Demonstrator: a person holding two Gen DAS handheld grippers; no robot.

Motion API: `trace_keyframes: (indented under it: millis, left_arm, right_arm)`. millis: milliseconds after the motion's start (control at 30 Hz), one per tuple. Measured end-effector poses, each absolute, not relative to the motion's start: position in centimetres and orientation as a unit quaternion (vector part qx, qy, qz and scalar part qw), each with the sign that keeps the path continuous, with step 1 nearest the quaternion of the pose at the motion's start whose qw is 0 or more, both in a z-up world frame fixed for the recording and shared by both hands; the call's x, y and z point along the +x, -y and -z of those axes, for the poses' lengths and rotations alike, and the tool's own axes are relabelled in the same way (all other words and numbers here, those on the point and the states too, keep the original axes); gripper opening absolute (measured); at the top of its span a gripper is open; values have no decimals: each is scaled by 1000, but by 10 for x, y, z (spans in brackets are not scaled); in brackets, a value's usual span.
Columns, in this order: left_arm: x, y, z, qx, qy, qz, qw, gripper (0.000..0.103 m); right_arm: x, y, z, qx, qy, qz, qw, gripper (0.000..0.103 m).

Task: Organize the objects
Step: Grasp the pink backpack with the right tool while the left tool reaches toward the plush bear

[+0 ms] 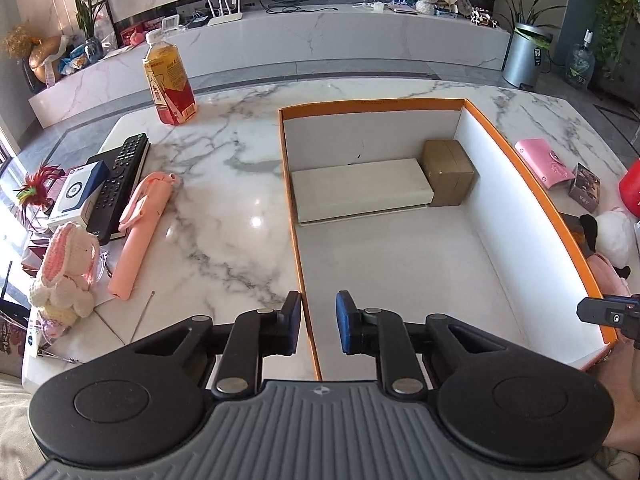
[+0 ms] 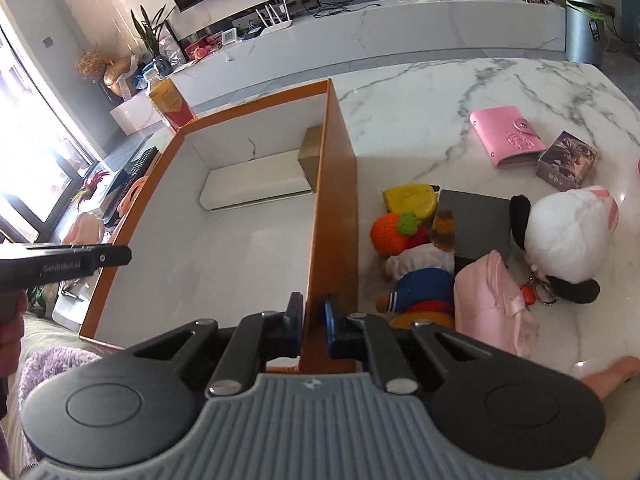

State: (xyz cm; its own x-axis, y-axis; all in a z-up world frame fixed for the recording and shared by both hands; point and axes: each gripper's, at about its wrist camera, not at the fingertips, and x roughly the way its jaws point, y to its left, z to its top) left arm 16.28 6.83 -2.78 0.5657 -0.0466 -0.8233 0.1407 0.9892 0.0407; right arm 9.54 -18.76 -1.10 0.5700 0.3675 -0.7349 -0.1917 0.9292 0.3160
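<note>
Both claws clamp the orange box (image 1: 520, 152): left claw (image 1: 318, 322) and right claw (image 2: 314, 316) on opposite walls. Inside lie a white box (image 1: 360, 188) and a brown box (image 1: 448, 172). Toys remain on the surface (image 1: 224, 184).

Bright daylight throughout, strongest from the window (image 2: 36, 160) at the left edge of the right wrist view, blown out to plain white there. Small round glare spot on the marble bench (image 1: 256, 221), softer sheen along its far side. Inner right wall of the orange-rimmed box (image 1: 520, 216) lit nearly white; short soft shadows beside the brown carton (image 1: 448, 172) and the flat white box (image 1: 360, 188). Heavy fisheye bending: TV cabinet (image 1: 320, 36) and box edges bowed, dark vignette in the corners. Centre sharp, slight softness toward the rims. Orange wall (image 2: 334, 216) in shade on its outer face, toys beside it evenly lit.
</note>
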Motion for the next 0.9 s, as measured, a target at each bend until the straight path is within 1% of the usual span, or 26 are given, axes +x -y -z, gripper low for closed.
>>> trace_keyframes:
  millis: [33, 67, 133, 233, 367, 533, 600, 733, 900]
  left_arm:
    - [163, -68, 27, 49, -463, 53, 884, 26]
    - [162, -67, 25, 51, -460, 52, 885, 34]
    - [158, -61, 18, 70, -445, 43, 892, 44]
    - [155, -49, -1, 87, -418, 43, 903, 48]
    - [157, -18, -30, 80, -388, 87, 914, 57]
    - [173, 38, -44, 71, -385, 174, 904, 59]
    - [183, 60, -43, 66, -391, 202, 896, 59]
    - [202, 100, -26, 54, -429, 242, 868, 59]
    - [203, 145, 11, 63, -487, 276, 826, 59]
  right_arm:
    - [95, 189, 11, 103, -436, -163, 879, 12]
    - [94, 192, 10, 108, -436, -168, 877, 12]
    - [90, 199, 4, 115, -429, -175, 878, 12]
    - [89, 212, -6, 120, -415, -173, 885, 22]
    - [98, 237, -15, 107, -394, -133, 903, 22]
    - [122, 274, -12, 117, -393, -80, 909, 23]
    - [131, 288, -9, 119, -394, -63, 909, 29]
    - [143, 317, 1, 131, -405, -46, 904, 30]
    - [143, 339, 19, 153, -430, -46, 889, 31]
